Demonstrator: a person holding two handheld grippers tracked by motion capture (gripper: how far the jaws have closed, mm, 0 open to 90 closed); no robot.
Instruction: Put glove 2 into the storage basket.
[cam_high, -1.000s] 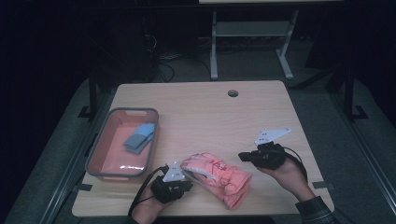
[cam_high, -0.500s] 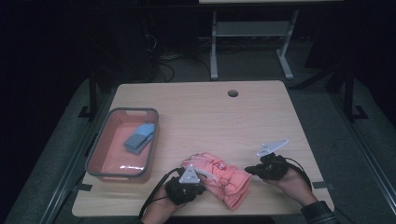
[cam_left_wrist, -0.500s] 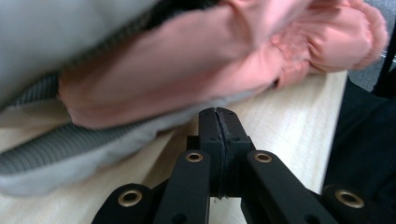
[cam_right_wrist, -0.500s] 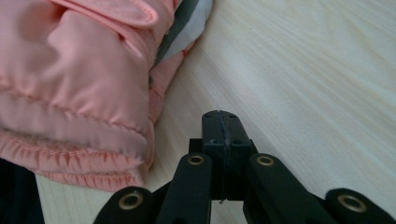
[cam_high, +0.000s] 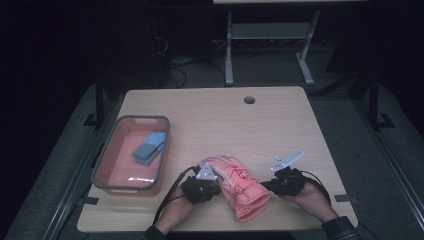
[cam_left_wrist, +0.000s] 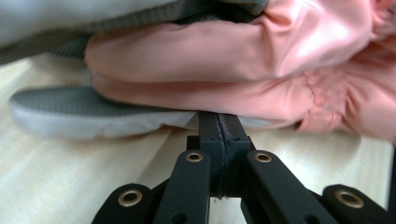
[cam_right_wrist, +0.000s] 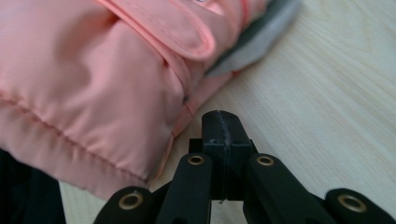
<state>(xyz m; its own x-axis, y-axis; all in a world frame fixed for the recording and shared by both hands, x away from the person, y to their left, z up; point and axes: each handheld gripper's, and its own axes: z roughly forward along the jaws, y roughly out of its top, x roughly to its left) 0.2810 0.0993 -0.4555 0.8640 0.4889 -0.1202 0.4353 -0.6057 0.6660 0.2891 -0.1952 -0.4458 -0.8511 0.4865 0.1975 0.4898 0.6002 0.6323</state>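
1. Dark floor and metal stand legs are surrounding one pale wood-grain tabletop (cam_high: 210, 112), rectangular with rounded corners and a small round hole (cam_high: 249, 100) near its far edge.
2. One pink glove (cam_high: 237, 186), padded and shiny with stitched seams, is lying near the tabletop's near edge, a little right of its middle; grey knit-textured patches and a pale grey strip are showing along its underside in the left gripper view (cam_left_wrist: 98, 109).
3. One left gripper (cam_high: 216, 186) is sitting at the glove's left side, its black jaws pressed flat together with nothing visible between them, the tips reaching right up under the glove's lower fold (cam_left_wrist: 218, 122).
4. One right gripper (cam_high: 266, 186) is sitting just beside the glove's right side, jaws likewise pressed together and empty, the tips lying next to the cuff seam without touching it (cam_right_wrist: 220, 122).
5. Each of the two grippers is carrying one grey three-cornered plate and trailing one black cable.
6. One rectangular tray (cam_high: 106, 186), reddish inside with a grey rim and rounded corners, is standing by the tabletop's left edge.
7. One flat blue-grey piece of cloth (cam_high: 149, 146) is lying inside the tray toward its far right corner.
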